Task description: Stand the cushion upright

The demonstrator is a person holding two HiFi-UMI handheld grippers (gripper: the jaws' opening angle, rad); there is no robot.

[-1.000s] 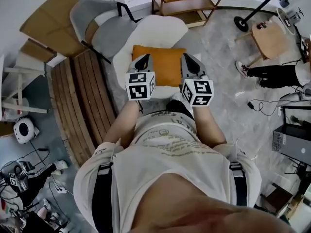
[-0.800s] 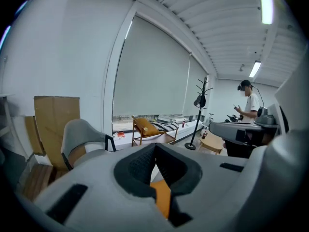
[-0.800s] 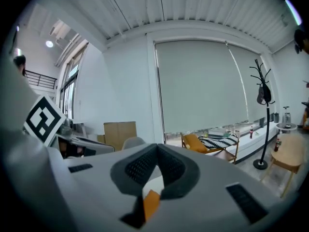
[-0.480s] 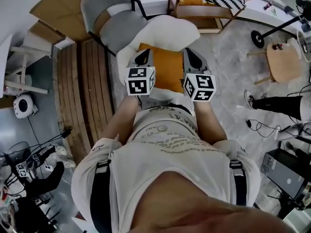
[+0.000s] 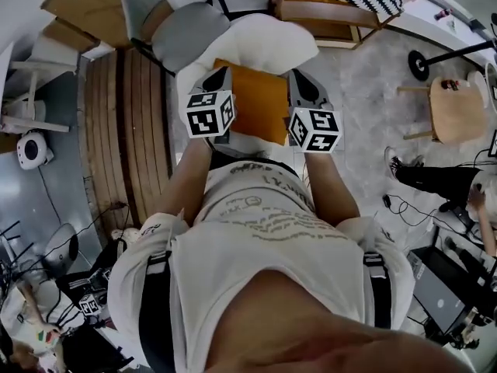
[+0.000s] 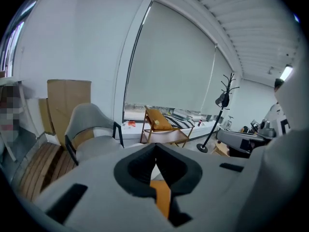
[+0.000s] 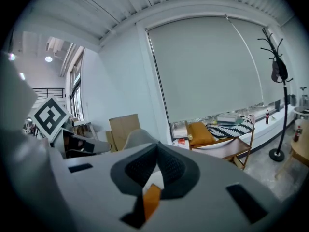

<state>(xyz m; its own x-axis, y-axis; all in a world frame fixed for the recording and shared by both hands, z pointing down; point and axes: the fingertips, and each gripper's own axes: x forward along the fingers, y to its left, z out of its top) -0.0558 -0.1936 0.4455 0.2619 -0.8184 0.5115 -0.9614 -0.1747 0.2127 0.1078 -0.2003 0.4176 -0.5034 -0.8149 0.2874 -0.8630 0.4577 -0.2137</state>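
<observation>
The orange cushion [image 5: 260, 103] is lying on the seat of a white upholstered chair [image 5: 268, 41], not yet upright. I am holding my left gripper [image 5: 219, 74] by its left edge and my right gripper [image 5: 300, 80] by its right edge, so the cushion is sitting between them. Both pairs of fingers are pressed together, gripping nothing; a sliver of orange is showing beneath each. A grey chair [image 5: 175, 29] is standing just beside the white one.
</observation>
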